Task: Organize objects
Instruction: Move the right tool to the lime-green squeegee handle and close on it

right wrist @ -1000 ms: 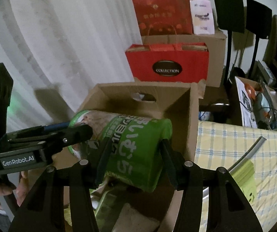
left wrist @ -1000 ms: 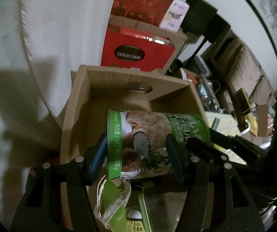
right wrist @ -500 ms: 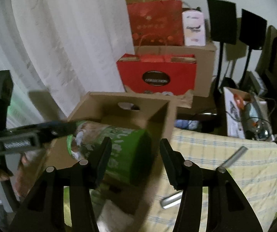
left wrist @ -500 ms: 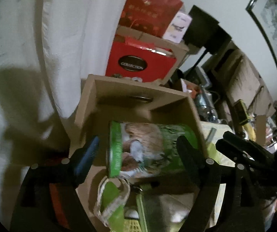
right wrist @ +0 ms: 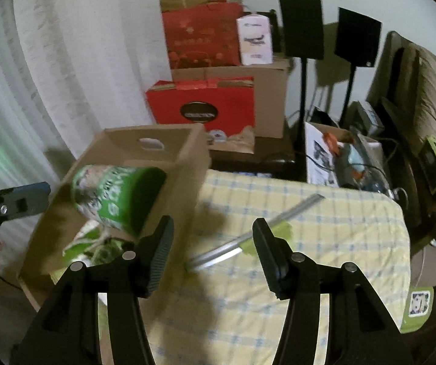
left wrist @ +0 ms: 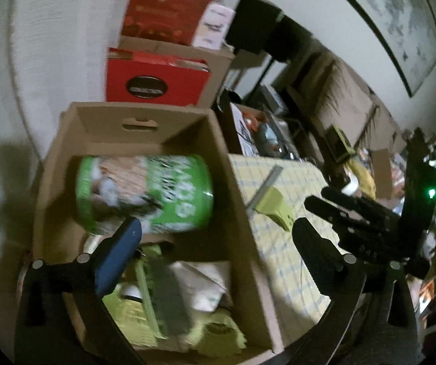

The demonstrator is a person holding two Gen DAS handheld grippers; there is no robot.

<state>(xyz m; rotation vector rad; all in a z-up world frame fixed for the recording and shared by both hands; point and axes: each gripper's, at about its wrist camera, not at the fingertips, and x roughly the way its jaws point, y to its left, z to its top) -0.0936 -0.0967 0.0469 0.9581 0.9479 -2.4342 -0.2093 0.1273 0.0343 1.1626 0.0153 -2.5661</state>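
Both the left tongs and right tongs are standing apart, gripping nothing. The green canister is lying on its side atop the clutter in the cardboard box, long axis running across the box, lid toward the checked surface. Perched unsupported, it is likely to roll or tip.

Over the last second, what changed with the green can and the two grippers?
Both grippers let go. The left gripper and right gripper clamped the green can a second ago; now both are open, pulled back toward the checked cloth. The can lies on its side in the cardboard box. Box, cloth and metal strip stayed put.
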